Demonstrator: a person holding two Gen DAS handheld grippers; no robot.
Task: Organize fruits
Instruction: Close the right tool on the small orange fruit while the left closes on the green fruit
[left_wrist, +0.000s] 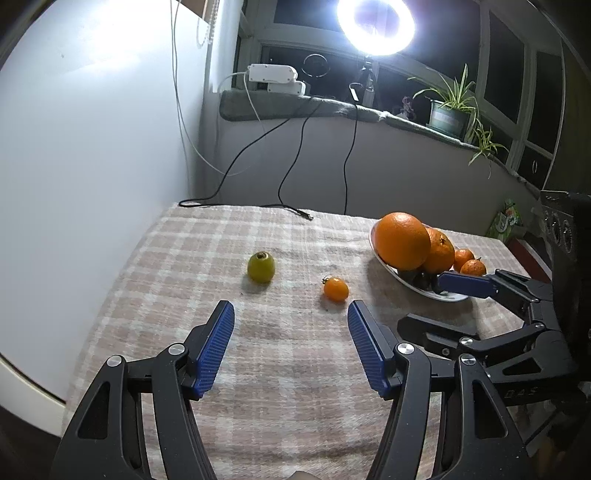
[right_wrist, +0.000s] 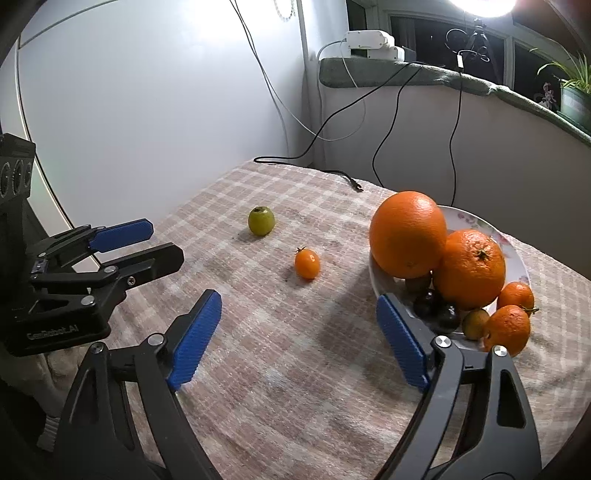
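Note:
A small green fruit (left_wrist: 261, 267) (right_wrist: 261, 220) and a small orange tomato-like fruit (left_wrist: 336, 288) (right_wrist: 307, 263) lie apart on the checked cloth. A white plate (left_wrist: 448, 296) (right_wrist: 476, 221) at the right holds a big orange (left_wrist: 402, 240) (right_wrist: 408, 233), a smaller orange (right_wrist: 469, 267), small mandarins (right_wrist: 508, 329) and dark fruits (right_wrist: 426, 302). My left gripper (left_wrist: 291, 310) (right_wrist: 162, 240) hovers open and empty short of the two loose fruits. My right gripper (right_wrist: 299, 301) (left_wrist: 421, 301) is open and empty too, its right finger beside the plate's near rim.
Black cables (left_wrist: 303, 213) end on the cloth's far edge. A white wall panel (left_wrist: 92, 147) borders the table on the left. A sill behind carries white boxes (left_wrist: 273, 74), a ring light (left_wrist: 376, 22) and a potted plant (left_wrist: 448, 110).

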